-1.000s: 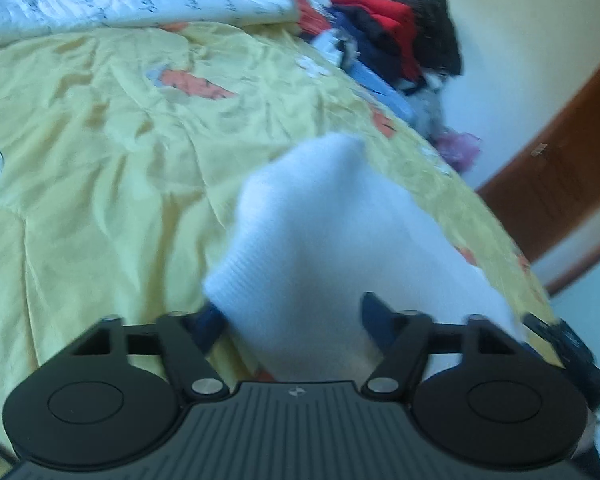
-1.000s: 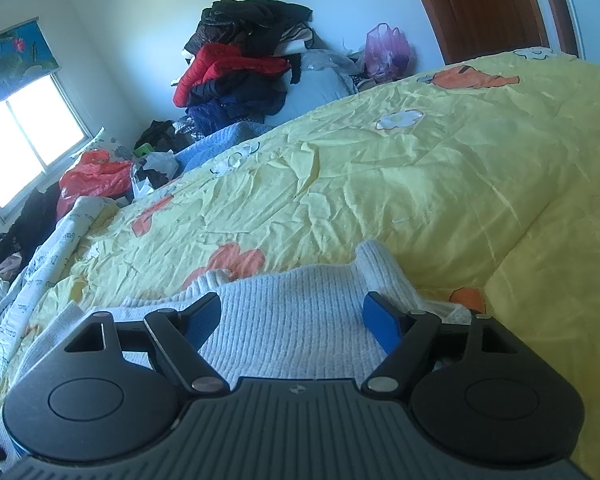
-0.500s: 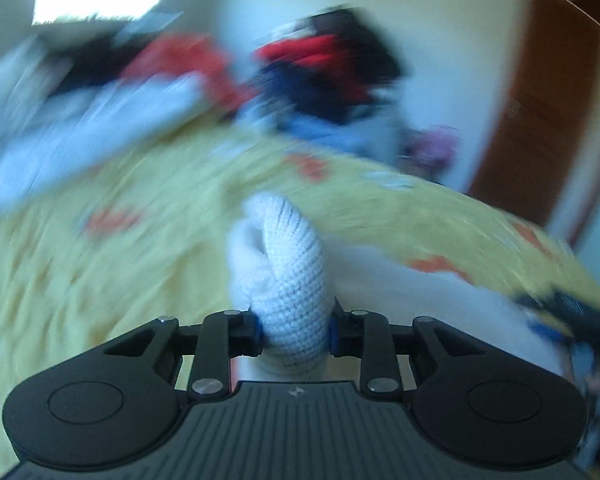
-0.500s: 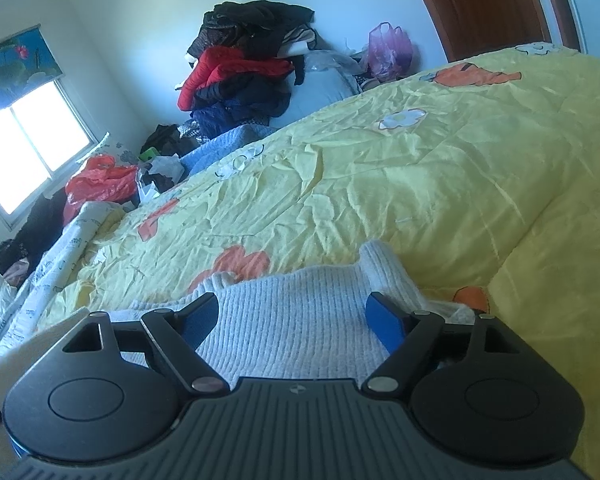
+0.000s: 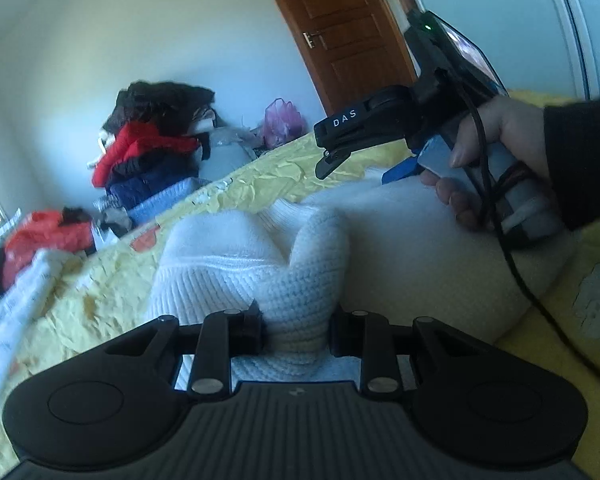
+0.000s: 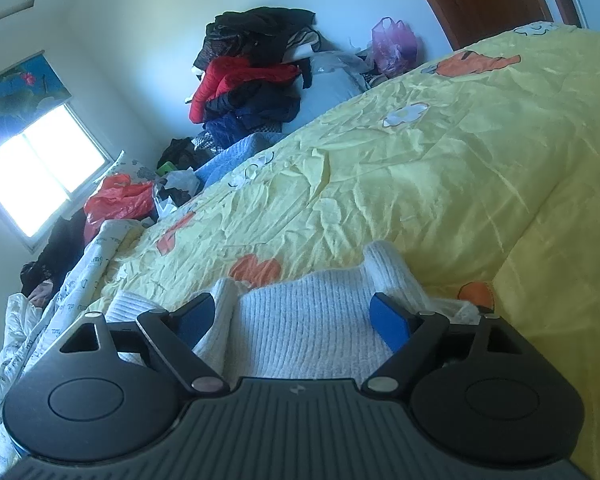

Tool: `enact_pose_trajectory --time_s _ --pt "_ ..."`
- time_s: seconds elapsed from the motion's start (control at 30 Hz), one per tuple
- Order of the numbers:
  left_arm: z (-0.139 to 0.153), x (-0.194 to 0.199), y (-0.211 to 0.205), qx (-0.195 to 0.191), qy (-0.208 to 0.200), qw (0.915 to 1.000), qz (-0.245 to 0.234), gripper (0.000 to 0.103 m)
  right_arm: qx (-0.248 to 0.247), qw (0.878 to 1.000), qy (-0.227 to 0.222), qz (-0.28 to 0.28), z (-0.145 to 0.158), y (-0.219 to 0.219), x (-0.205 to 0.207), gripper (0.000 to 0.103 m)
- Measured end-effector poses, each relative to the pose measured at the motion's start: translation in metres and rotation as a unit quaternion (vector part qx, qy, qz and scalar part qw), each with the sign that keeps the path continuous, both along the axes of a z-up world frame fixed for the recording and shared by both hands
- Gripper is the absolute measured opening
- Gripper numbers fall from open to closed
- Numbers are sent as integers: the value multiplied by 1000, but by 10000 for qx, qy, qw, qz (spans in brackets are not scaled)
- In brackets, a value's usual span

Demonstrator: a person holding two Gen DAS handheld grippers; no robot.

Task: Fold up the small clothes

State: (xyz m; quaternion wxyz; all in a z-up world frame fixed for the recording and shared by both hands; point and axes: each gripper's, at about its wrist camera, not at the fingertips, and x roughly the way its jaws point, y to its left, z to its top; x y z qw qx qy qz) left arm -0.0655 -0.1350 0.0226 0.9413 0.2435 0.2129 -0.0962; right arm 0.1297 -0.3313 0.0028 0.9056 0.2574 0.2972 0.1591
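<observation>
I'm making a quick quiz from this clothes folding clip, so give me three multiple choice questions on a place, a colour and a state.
1. Where does the white knitted garment lie?
A on the yellow bedspread
B on a chair
C on the floor

2. What colour is the jacket in the clothes pile by the wall?
A green
B red
C white

3. How is the left gripper?
A open, empty
B out of view
C shut on the garment

Key: 1 A, bedspread surrounds it; 2 B, red shows amid dark clothes; 3 C, knit bunches between its pads.
</observation>
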Motion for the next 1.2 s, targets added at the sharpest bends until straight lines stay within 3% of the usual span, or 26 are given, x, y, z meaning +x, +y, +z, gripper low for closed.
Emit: enact_pose_trajectory --time_s 0.13,0.2,0.27,0.37,0.43,0.53,0.6,0.67,0.83,1.0,1.13,1.2 --pt "-2 -9 -7 382 -231 9990 -62 28 -266 9992 293 64 11 6 6 90" --pt "-1 -12 -6 444 -308 9985 -43 29 -100 9989 428 164 26 11 4 94" --pt "1 -12 -3 392 -316 9987 -19 29 191 9966 587 552 34 21 4 103" --pt "4 -12 -3 401 -374 9985 -12 29 370 9847 1170 1240 30 44 16 102" --pt "5 -14 -3 436 -436 9981 -31 29 225 9807 1291 1451 29 61 22 102" --pt "6 -17 -3 409 -395 9984 -79 29 156 9751 1358 1747 26 86 31 93" --pt "5 -18 -3 475 -422 9979 -120 28 50 9721 1418 1867 22 103 36 75" --pt "7 -20 -4 555 -482 9972 -137 28 -12 9706 1340 1999 23 113 38 33" --pt "27 -28 -19 526 -804 9947 -354 28 -286 9729 668 2193 56 104 25 30" --pt "42 -35 -62 208 -1048 9892 -1003 28 -733 9745 200 2111 101 45 14 29" --pt "25 -38 -104 -41 -679 9864 -1499 28 -1198 9757 364 1798 93 -1 2 30" --pt "4 -37 -123 95 -436 9846 -1690 28 -1434 9751 600 1584 70 -17 -3 30"
